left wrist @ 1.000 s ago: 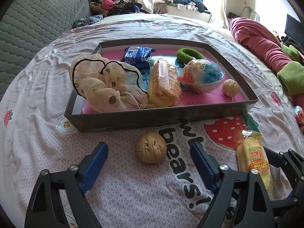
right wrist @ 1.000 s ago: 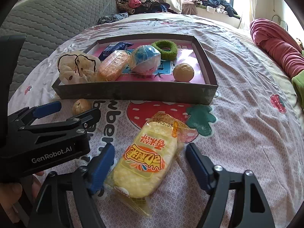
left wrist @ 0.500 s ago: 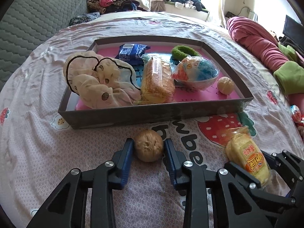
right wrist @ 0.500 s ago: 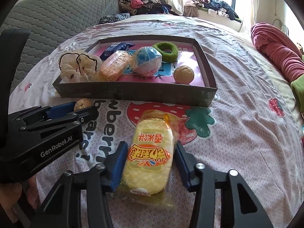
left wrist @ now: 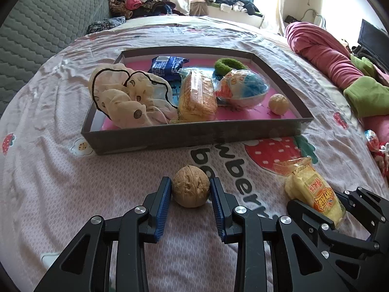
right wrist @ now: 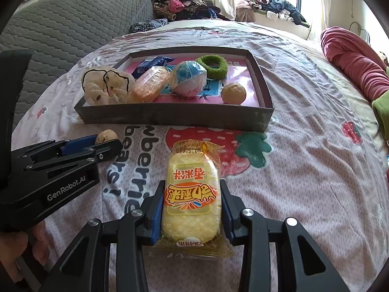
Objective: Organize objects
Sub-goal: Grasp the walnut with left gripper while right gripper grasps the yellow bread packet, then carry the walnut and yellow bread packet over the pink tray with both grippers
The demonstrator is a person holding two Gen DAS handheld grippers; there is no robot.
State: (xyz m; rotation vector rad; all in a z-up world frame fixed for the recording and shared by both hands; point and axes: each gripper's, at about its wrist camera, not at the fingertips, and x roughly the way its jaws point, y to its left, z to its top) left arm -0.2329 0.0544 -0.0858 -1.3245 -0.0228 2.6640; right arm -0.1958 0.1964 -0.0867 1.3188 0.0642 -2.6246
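A walnut (left wrist: 190, 186) lies on the strawberry-print bedsheet in front of the dark shallow box (left wrist: 194, 136). My left gripper (left wrist: 190, 182) is shut on it, a blue pad pressing each side. To its right, a yellow snack packet (right wrist: 192, 194) lies lengthwise between the fingers of my right gripper (right wrist: 192, 187). Those jaws are closing, and the pads press the packet's sides. In the right wrist view the left gripper (right wrist: 104, 146) and walnut (right wrist: 106, 135) show at the left. The left wrist view shows the packet (left wrist: 313, 192) at lower right.
The box (right wrist: 170, 116) holds a cream scrunchie (left wrist: 126, 97), a blue packet (left wrist: 167, 65), an orange snack bar (left wrist: 197, 95), a wrapped ball (left wrist: 243, 90), a green hair band (left wrist: 228, 64) and a second walnut (left wrist: 278, 103). A pink blanket (left wrist: 325, 56) lies right; a grey headboard (right wrist: 60, 24) stands left.
Both grippers went from wide open to closed: the left on the walnut, the right on the yellow packet. Neither hand shifted much.
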